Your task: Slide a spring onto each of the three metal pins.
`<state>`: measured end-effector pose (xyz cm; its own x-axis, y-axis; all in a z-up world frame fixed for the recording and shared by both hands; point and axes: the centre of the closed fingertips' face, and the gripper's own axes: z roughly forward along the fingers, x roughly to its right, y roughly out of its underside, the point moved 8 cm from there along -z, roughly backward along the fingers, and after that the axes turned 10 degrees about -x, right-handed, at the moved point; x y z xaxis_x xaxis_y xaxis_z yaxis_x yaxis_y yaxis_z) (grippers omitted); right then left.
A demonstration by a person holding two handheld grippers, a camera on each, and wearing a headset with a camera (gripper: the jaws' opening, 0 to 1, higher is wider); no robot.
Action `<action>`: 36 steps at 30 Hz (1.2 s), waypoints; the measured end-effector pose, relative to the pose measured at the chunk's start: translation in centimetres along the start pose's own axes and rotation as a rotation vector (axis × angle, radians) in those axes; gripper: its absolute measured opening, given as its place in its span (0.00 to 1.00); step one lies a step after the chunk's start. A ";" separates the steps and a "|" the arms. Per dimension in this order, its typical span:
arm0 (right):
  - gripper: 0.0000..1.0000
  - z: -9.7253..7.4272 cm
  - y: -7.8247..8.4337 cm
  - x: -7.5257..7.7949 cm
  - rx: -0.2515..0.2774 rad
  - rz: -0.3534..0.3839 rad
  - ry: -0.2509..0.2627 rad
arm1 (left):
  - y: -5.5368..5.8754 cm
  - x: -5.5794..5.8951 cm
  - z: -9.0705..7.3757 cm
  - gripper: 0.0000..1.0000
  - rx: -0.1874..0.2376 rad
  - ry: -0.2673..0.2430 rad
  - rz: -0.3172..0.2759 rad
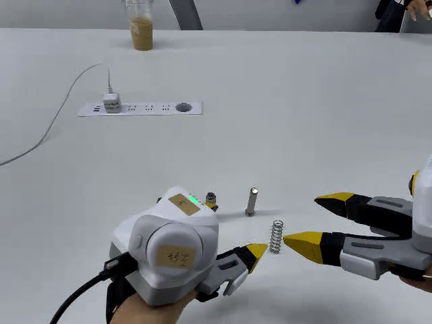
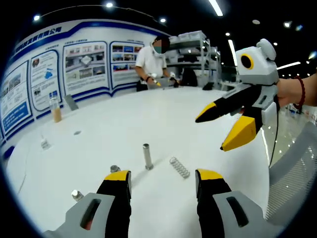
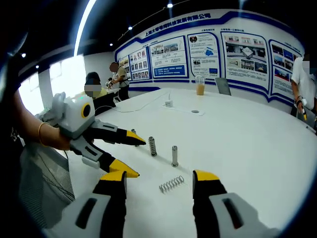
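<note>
A bare metal pin (image 1: 252, 201) (image 2: 147, 156) (image 3: 174, 155) stands upright on the white table. A loose spring (image 1: 276, 236) (image 2: 180, 167) (image 3: 171, 184) lies flat just right of it. Another pin (image 1: 210, 198) (image 3: 152, 146) to the left carries a spring. My left gripper (image 1: 235, 228) (image 2: 161, 178) (image 3: 136, 157) is open, its jaws pointing at the bare pin and the loose spring. My right gripper (image 1: 317, 219) (image 3: 161, 178) (image 2: 214, 133) is open too, coming from the right with its lower tip close to the loose spring. Neither gripper holds anything.
A white power strip (image 1: 140, 108) with a plugged charger (image 1: 111, 102) and its cable lies mid-table. A cup of beige drink (image 1: 141, 27) stands at the far edge. People (image 2: 153, 62) are at the table's far end.
</note>
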<state>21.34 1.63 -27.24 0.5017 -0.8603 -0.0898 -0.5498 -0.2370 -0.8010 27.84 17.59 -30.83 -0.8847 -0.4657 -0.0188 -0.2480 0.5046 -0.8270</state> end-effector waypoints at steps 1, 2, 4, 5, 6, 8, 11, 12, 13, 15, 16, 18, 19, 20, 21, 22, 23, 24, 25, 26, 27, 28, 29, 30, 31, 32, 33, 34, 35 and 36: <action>0.55 -0.1 0.1 -0.1 0.000 -0.002 -0.003 | -0.1 0.1 0.2 0.53 -0.002 0.004 -0.002; 0.55 -0.2 0.4 -0.2 -0.001 -0.005 -0.008 | -0.2 0.2 0.4 0.52 -0.003 0.009 -0.003; 0.56 -0.4 0.7 -0.3 -0.002 -0.004 -0.015 | -0.3 0.4 0.9 0.52 -0.008 0.018 -0.011; 0.56 -0.5 0.8 -0.3 -0.001 -0.004 -0.017 | -0.3 0.5 1.1 0.52 -0.007 0.023 -0.018; 0.56 -0.5 0.9 -0.4 0.000 -0.005 -0.019 | -0.3 0.6 1.3 0.51 -0.010 0.028 -0.026; 0.56 -0.6 1.2 -0.5 -0.006 -0.010 -0.021 | -0.3 0.8 1.8 0.50 -0.021 0.038 -0.043; 0.56 -0.7 1.6 -0.6 -0.015 -0.019 -0.022 | -0.2 1.1 2.5 0.48 -0.033 0.063 -0.087; 0.56 -0.8 1.8 -0.6 -0.018 -0.018 -0.021 | -0.2 1.1 2.8 0.47 -0.034 0.062 -0.092; 0.56 -0.8 1.9 -0.6 -0.019 -0.018 -0.018 | -0.2 1.2 3.0 0.47 -0.035 0.062 -0.089; 0.56 -0.8 2.1 -0.6 -0.021 -0.019 -0.014 | -0.2 1.5 3.3 0.45 -0.040 0.064 -0.080; 0.56 -0.9 2.2 -0.6 -0.023 -0.019 -0.013 | -0.2 1.6 3.5 0.45 -0.043 0.067 -0.079; 0.56 -1.0 2.4 -0.6 -0.032 -0.024 -0.007 | 0.0 1.9 3.9 0.44 -0.051 0.072 -0.079; 0.56 -1.0 2.5 -0.7 -0.036 -0.030 -0.002 | 0.1 2.0 4.2 0.43 -0.056 0.075 -0.077; 0.56 -1.0 2.5 -0.7 -0.037 -0.034 0.001 | 0.2 2.0 4.3 0.43 -0.061 0.075 -0.075; 0.56 -1.1 2.6 -0.7 -0.038 -0.035 0.002 | 0.3 2.1 4.4 0.42 -0.064 0.075 -0.071; 0.56 -1.1 2.6 -0.7 -0.036 -0.034 0.004 | 0.4 2.1 4.6 0.42 -0.069 0.076 -0.069; 0.56 -1.1 2.6 -0.6 -0.035 -0.033 0.005 | 0.4 2.2 4.8 0.41 -0.072 0.078 -0.069; 0.56 -1.1 2.7 -0.6 -0.037 -0.032 0.006 | 0.5 2.2 4.9 0.40 -0.076 0.081 -0.069; 0.56 -1.1 2.7 -0.7 -0.037 -0.032 0.006 | 0.6 2.3 5.0 0.38 -0.077 0.083 -0.067; 0.56 -1.2 2.8 -0.7 -0.038 -0.035 0.007 | 0.6 2.4 5.1 0.37 -0.076 0.083 -0.060; 0.56 -1.2 2.8 -0.8 -0.038 -0.038 0.007 | 0.7 2.4 5.3 0.35 -0.079 0.080 -0.045; 0.56 -1.2 2.8 -0.8 -0.037 -0.037 0.006 | 0.7 2.4 5.4 0.35 -0.082 0.081 -0.043; 0.56 -1.2 2.9 -0.9 -0.036 -0.035 0.005 | 0.7 2.5 5.5 0.34 -0.084 0.087 -0.043; 0.56 -1.2 2.9 -0.9 -0.035 -0.034 0.006 | 0.8 2.5 5.6 0.33 -0.084 0.091 -0.042; 0.56 -1.2 2.9 -0.9 -0.035 -0.033 0.007 | 0.8 2.5 5.8 0.32 -0.085 0.093 -0.041; 0.57 -1.3 3.0 -0.9 -0.036 -0.031 0.009 | 0.8 2.6 5.9 0.31 -0.088 0.100 -0.039; 0.57 -1.3 3.1 -0.8 -0.037 -0.031 0.011 | 0.8 2.6 6.0 0.30 -0.087 0.103 -0.035; 0.57 -1.3 3.1 -0.7 -0.037 -0.029 0.013 | 0.9 2.7 6.1 0.30 -0.092 0.105 -0.025; 0.57 -1.4 3.2 -0.7 -0.037 -0.026 0.014 | 0.9 2.7 6.2 0.29 -0.095 0.103 -0.018; 0.57 -1.4 3.2 -0.7 -0.037 -0.024 0.014 | 0.9 2.7 6.3 0.28 -0.102 0.102 -0.011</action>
<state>18.30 0.84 -28.90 0.5055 -0.8606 -0.0621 -0.5620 -0.2738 -0.7805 27.72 12.21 -35.16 -0.9158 -0.3983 0.0515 -0.2923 0.5732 -0.7655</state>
